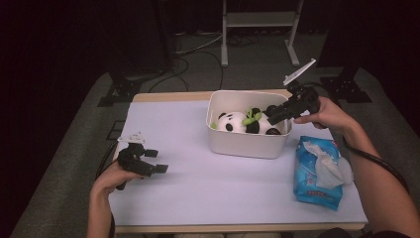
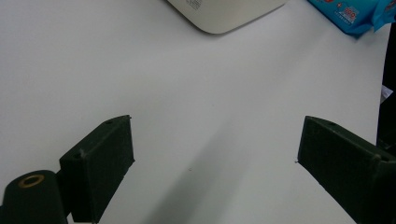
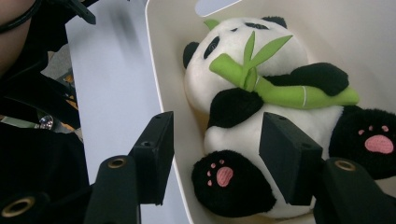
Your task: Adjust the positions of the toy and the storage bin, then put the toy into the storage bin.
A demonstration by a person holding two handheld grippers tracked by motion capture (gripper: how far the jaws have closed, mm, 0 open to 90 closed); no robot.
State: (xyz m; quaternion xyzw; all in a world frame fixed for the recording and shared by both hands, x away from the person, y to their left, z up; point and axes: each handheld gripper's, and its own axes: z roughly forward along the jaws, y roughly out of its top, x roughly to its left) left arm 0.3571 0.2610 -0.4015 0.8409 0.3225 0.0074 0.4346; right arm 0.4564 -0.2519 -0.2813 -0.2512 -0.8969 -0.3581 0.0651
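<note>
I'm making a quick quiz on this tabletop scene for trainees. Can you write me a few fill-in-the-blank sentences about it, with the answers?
1. The plush panda lies inside the white ____.
2. The panda holds a green ____ stalk across its chest.
3. The blue pack of wipes lies on the table beside the bin, on the side of the person's ____ hand.
4. The left gripper has its jaws ____ over bare table.

Missing words: bin; bamboo; right; open

The white-topped table point(image 1: 198, 188) carries a white bin point(image 1: 247, 144) and a blue wipes pack point(image 1: 317, 173).
</note>
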